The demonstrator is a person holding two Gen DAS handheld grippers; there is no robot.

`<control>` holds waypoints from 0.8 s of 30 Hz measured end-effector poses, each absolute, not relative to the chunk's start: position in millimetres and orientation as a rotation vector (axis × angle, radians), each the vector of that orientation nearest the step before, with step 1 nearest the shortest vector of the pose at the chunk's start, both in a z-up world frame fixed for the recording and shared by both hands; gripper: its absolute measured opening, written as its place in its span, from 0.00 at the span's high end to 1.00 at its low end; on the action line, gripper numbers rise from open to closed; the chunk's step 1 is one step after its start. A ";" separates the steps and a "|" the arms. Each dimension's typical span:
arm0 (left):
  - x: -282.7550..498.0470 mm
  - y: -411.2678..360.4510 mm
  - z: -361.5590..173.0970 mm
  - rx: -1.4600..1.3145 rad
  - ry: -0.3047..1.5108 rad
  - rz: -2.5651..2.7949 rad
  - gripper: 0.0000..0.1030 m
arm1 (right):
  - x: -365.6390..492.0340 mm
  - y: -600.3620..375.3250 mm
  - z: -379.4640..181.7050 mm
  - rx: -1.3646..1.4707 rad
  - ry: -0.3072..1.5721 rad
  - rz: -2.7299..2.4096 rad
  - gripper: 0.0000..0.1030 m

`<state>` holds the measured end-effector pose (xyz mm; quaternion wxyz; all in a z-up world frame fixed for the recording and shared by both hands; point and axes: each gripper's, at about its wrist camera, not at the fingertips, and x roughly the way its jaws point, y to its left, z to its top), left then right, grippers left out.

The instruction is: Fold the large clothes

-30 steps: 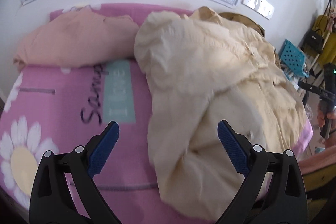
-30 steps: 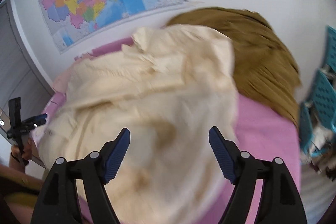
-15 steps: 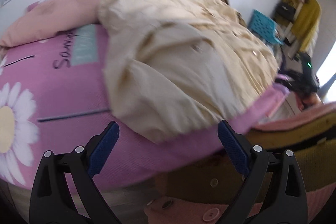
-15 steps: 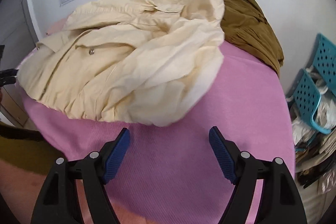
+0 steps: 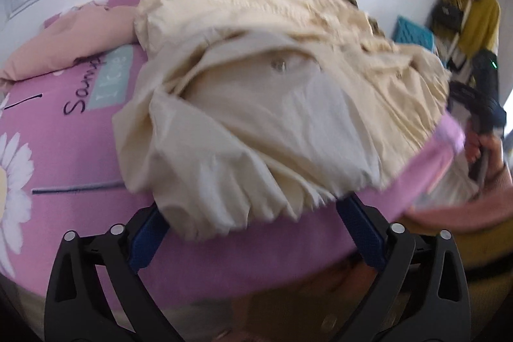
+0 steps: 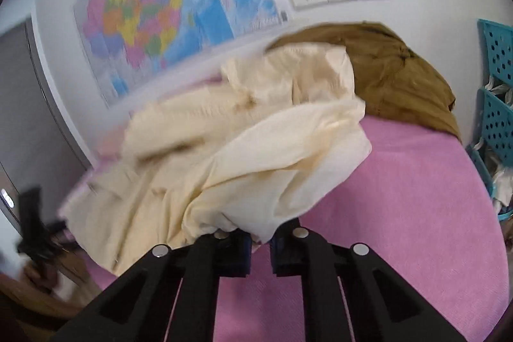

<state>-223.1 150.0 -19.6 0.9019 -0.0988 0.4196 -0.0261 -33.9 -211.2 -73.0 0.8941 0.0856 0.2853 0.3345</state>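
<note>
Your right gripper (image 6: 259,249) has just closed, and its jaws now pinch a bunched edge of the cream jacket (image 6: 256,149). Your left gripper (image 5: 253,233) has just been narrowing slightly but stands spread, the jacket's near hem between its pads, not yet pressed. The jacket lies crumpled on the pink bedspread (image 5: 73,156), beside a brown garment (image 6: 400,79) and a peach garment (image 5: 64,44). No fold shows yet; spreading flat and all folding remain.

both grippers (image 5: 253,233) (image 6: 259,249) have black plastic arms, silver rivets and ribbed blue pads; a pink sleeve (image 5: 500,181) shows.
</note>
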 end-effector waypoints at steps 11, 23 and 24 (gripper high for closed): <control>-209.5 198.4 22.5 -0.378 0.726 0.079 0.55 | -34.8 -189.2 -56.8 -0.040 0.599 0.555 0.40; -201.2 197.2 28.0 -0.434 0.654 0.107 0.83 | -47.5 -214.2 -57.1 0.252 0.667 0.758 0.94; -202.8 199.4 35.0 -0.441 0.637 0.112 0.84 | -55.0 -219.4 -50.6 0.280 0.651 0.793 0.94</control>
